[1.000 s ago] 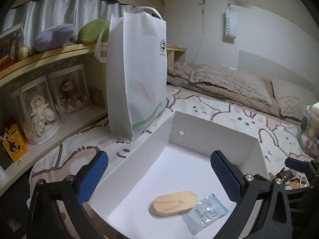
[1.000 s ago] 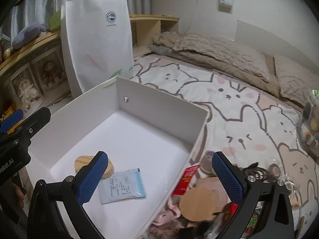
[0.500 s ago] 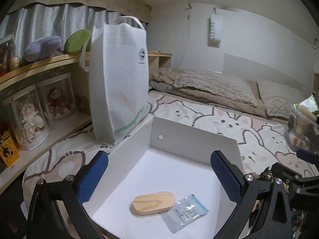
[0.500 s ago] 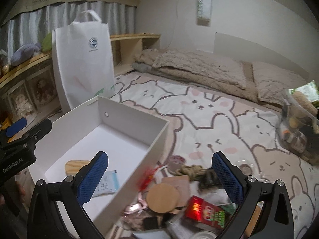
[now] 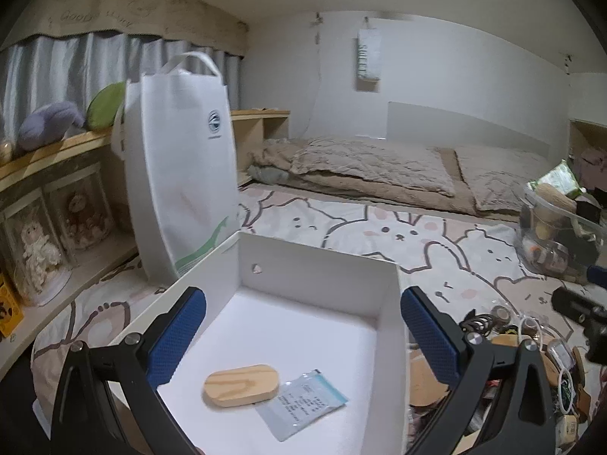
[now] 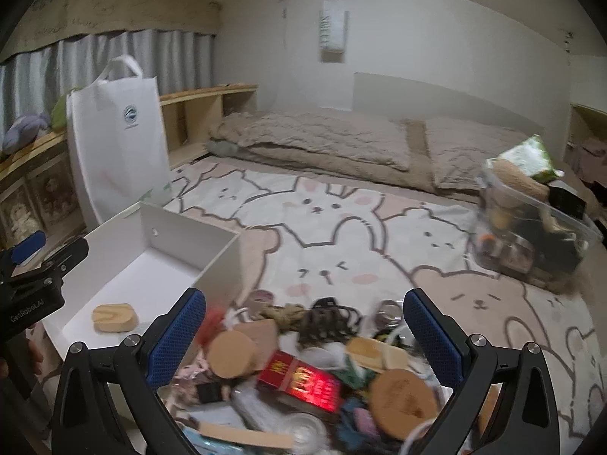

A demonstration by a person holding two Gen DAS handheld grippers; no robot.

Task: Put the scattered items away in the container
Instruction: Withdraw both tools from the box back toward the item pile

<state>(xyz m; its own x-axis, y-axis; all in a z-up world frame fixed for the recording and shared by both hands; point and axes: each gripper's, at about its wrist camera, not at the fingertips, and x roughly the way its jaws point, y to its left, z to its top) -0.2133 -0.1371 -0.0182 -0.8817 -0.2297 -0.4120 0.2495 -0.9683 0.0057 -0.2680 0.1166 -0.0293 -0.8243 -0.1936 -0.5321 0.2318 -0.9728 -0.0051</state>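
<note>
a white open-topped box [image 5: 318, 261] sits on the bed, holding a flat oval wooden piece [image 5: 241, 385] lying beside a pale blue sachet [image 5: 301, 404] that touches its edge. just to the box's right lies a jumbled heap of scattered items [image 6: 315, 364]: a round cork lid [image 6: 231, 349], a red printed packet [image 6: 303, 381], a wooden disc [image 6: 404, 402], dark cord and a tan rope tangle, blurred in the right wrist view.

White tote bag [image 5: 182, 174] upright on cartoon-print bedsheet [image 6: 341, 235], beige pillows [image 6: 322, 140] behind
</note>
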